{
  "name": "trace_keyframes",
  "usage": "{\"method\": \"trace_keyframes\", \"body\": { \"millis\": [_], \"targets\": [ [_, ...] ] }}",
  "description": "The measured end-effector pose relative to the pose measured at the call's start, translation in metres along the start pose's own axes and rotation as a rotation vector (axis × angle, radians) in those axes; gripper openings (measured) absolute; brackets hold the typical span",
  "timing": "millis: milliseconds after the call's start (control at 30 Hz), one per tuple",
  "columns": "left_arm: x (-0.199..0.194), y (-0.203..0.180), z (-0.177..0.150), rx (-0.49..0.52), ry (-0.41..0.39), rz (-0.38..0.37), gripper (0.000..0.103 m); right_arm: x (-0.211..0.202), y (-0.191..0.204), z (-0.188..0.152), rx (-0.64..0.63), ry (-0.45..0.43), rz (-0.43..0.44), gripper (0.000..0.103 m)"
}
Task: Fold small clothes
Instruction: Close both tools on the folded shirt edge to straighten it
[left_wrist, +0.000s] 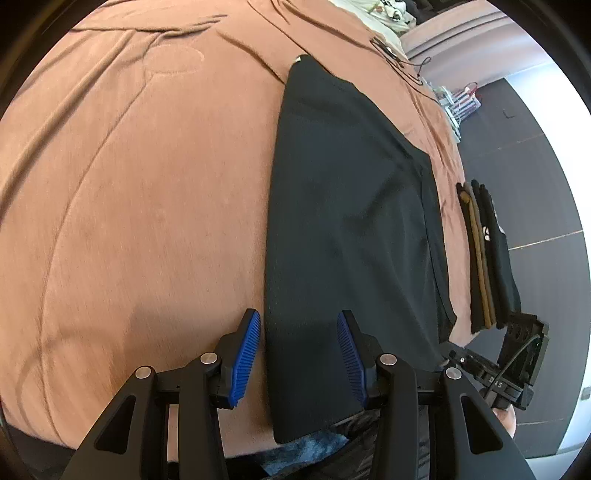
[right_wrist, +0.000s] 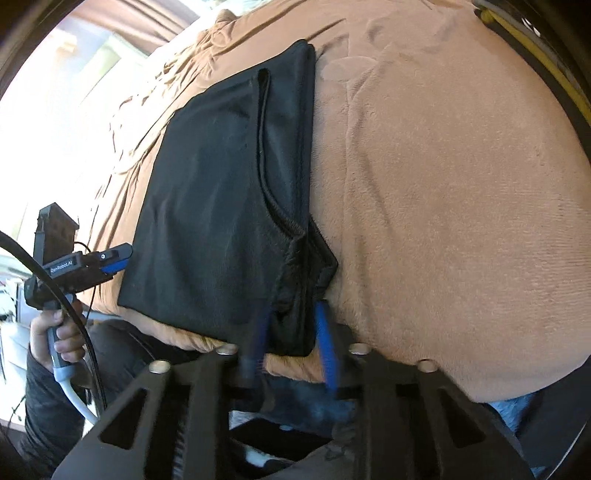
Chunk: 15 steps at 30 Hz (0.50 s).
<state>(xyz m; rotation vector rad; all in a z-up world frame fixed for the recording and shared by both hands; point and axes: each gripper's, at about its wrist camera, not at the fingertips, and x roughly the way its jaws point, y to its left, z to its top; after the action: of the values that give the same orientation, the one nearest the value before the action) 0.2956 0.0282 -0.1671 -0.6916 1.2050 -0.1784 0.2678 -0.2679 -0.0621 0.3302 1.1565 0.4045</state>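
Lying half-folded on the bed (left_wrist: 129, 184), the black garment (right_wrist: 221, 192) is being gripped at its 6 o'clock corner by the right claw (right_wrist: 291, 332); the left claw (left_wrist: 299, 354), released, is straddling the other end. Next, it probably needs clenching.

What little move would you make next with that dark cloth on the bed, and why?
Probably lower the left gripper and close it on the near edge of the black garment. Its jaws stand open astride that edge, while the right gripper has its jaws drawn in around the other near corner. With both corners held, the cloth could be folded over on the brown blanket.
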Motion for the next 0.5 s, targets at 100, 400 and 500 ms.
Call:
{"method": "trace_keyframes", "body": {
  "millis": [100, 400, 500],
  "targets": [
    [0.001, -0.003, -0.009, 0.000, 0.004, -0.012, 0.045, -0.003, 0.007, -0.004, -0.033, -0.010, -0.028, 0.007],
    [0.002, -0.006, -0.025, 0.049, 0.018, -0.009, 0.010, -0.003, 0.016, -0.009, -0.072, -0.012, -0.058, 0.006],
    [0.000, -0.005, -0.024, 0.042, 0.023, -0.022, 0.010, -0.006, 0.015, -0.012, -0.090, -0.013, -0.059, 0.006]
  ]
}}
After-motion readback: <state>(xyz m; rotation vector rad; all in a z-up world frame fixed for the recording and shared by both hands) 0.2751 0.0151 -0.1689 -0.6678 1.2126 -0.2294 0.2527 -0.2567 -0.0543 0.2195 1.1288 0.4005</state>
